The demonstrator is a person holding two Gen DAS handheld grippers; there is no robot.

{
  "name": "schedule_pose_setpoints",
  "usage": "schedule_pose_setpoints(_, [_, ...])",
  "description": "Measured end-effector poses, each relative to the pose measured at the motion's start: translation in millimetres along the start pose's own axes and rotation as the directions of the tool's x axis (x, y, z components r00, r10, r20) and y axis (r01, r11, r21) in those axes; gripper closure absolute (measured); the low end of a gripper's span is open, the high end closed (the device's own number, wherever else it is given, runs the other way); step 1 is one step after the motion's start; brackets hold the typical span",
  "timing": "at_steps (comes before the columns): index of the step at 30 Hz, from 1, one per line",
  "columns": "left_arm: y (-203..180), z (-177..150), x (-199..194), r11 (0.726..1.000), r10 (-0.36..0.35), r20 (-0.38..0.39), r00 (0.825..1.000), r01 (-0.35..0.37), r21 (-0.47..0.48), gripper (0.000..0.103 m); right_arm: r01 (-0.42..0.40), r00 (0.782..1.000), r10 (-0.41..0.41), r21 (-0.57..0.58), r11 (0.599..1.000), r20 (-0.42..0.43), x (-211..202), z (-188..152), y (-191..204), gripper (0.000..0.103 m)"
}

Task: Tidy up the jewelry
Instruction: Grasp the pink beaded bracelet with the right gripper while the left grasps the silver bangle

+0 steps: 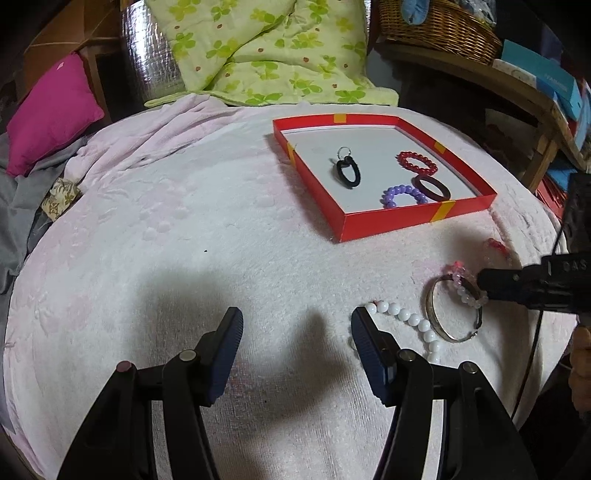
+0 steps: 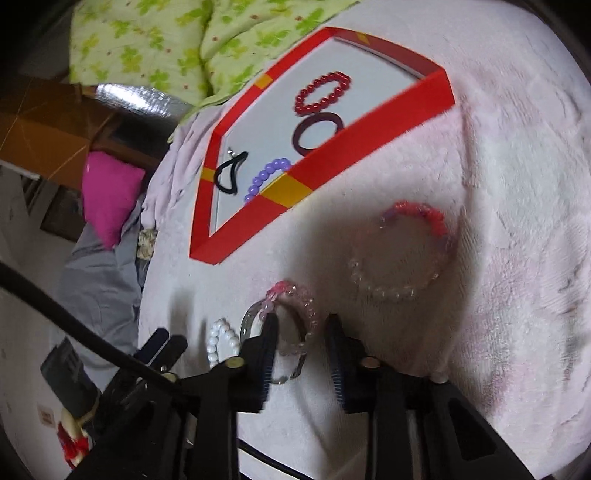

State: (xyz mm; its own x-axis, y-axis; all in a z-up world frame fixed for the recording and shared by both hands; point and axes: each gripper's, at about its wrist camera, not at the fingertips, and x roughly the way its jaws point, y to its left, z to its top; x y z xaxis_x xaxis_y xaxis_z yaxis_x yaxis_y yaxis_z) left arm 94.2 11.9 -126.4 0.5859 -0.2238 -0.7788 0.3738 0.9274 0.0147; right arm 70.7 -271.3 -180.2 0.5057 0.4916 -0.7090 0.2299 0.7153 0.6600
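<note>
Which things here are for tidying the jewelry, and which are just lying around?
For the job:
- red box
- red bead bracelet, purple bead bracelet, dark bangle and black hair tie, already in it
- white bead bracelet, silver bangle, pink bead bracelet, clear-and-red bead bracelet, on the blanket

Lying about:
- green quilt
- pink pillow
- wicker basket

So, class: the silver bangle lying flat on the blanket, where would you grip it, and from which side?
Grip the silver bangle across its thin band on the bare near arc, coming down from above. It lies flat, so one finger goes inside the ring and one outside. The far arc is poorer: the pink bead bracelet lies across it, and the white bead bracelet crowds one side.
</note>
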Motion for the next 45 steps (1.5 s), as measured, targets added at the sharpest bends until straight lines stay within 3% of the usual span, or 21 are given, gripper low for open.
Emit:
schedule_pose_setpoints(2, [-1, 0, 0, 1.000, -0.002, -0.002, 1.000, 0.002, 0.009, 0.041, -0.005, 1.000, 0.005, 0.006, 1.000, 0.003, 2, 1, -1, 0.089])
schedule_pose_setpoints(5, [-4, -1, -1, 1.000, -0.021, 0.005, 1.000, 0.021, 0.016, 0.041, 0.005, 1.000, -0.005, -0.003, 1.000, 0.012, 2, 0, 0, 0.095])
schedule_pose_setpoints(12, [-19, 0, -3, 0.996, -0.056, 0.022, 0.998, 0.055, 0.067, 0.041, -0.023, 0.997, 0.023, -0.004, 1.000, 0.077, -19, 5, -6, 0.095])
schedule_pose_setpoints(15, [-30, 0, -7, 0.990, -0.107, 0.046, 0.993, 0.102, 0.095, 0.041, -0.032, 0.996, 0.032, 0.002, 0.999, 0.088, -25, 6, -9, 0.095])
schedule_pose_setpoints(18, [-43, 1, -9, 0.980, -0.163, 0.059, 0.985, 0.155, 0.122, 0.026, -0.059, 0.993, 0.058, 0.007, 0.998, 0.104, -33, 8, -11, 0.095])
schedule_pose_setpoints(23, [-72, -1, -8, 0.956, -0.229, 0.051, 0.972, 0.215, 0.200, 0.025, -0.088, 0.989, 0.085, 0.020, 0.996, 0.123, -42, 10, -15, 0.095])
schedule_pose_setpoints(29, [-99, -2, 10, 0.943, -0.214, 0.005, 0.977, 0.206, 0.261, 0.025, -0.109, 0.984, 0.103, 0.035, 0.993, 0.143, -55, 11, -24, 0.095])
schedule_pose_setpoints(33, [-102, 2, 23, 0.948, -0.208, -0.021, 0.978, 0.207, 0.243, 0.025, -0.119, 0.982, 0.111, 0.045, 0.992, 0.156, -62, 12, -30, 0.095])
schedule_pose_setpoints(39, [-106, -1, 28, 0.931, -0.288, -0.065, 0.956, 0.295, 0.215, 0.025, -0.125, 0.980, 0.116, 0.048, 0.991, 0.161, -66, 13, -35, 0.095])
schedule_pose_setpoints(42, [-108, -3, 30, 0.930, -0.287, -0.071, 0.955, 0.296, 0.219, 0.025, -0.133, 0.979, 0.124, 0.048, 0.990, 0.163, -67, 13, -35, 0.095])
schedule_pose_setpoints(44, [-106, -4, 29, 0.928, -0.300, -0.062, 0.952, 0.307, 0.209, 0.029, -0.139, 0.978, 0.130, 0.044, 0.989, 0.165, -67, 13, -34, 0.095])
schedule_pose_setpoints(45, [-105, -3, 30, 0.928, -0.306, -0.062, 0.950, 0.312, 0.204, 0.038, -0.145, 0.976, 0.136, 0.040, 0.989, 0.167, -67, 13, -34, 0.095])
